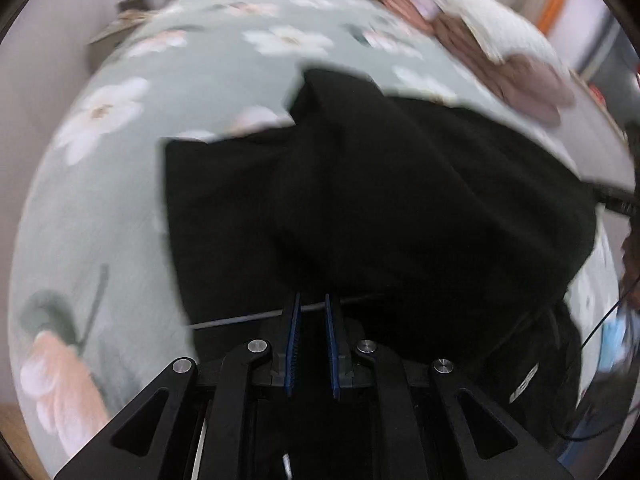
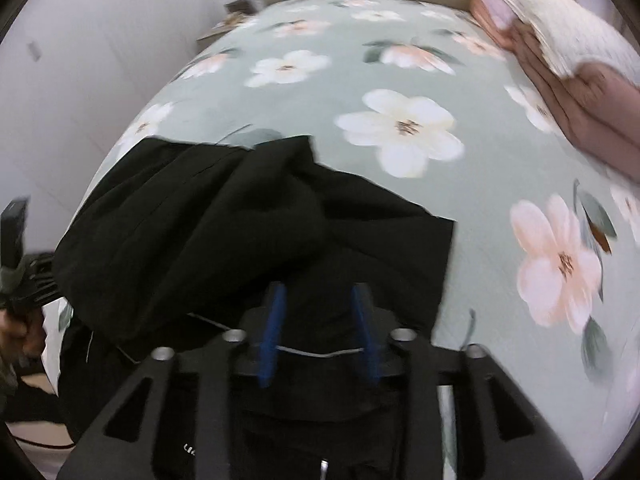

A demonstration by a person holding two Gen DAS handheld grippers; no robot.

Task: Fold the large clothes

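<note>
A large black garment lies bunched on a green floral bedspread; it also shows in the right wrist view. My left gripper sits at the garment's near edge, its blue pads a narrow gap apart with black cloth at the tips. My right gripper is open, its blue fingers wide apart over the near part of the garment, with a thin grey seam line running between them. The left gripper's body shows at the left edge of the right wrist view.
A stack of folded pink and cream bedding lies at the far right of the bedspread. A white wall runs along the left side. A small bedside stand is at the far left corner.
</note>
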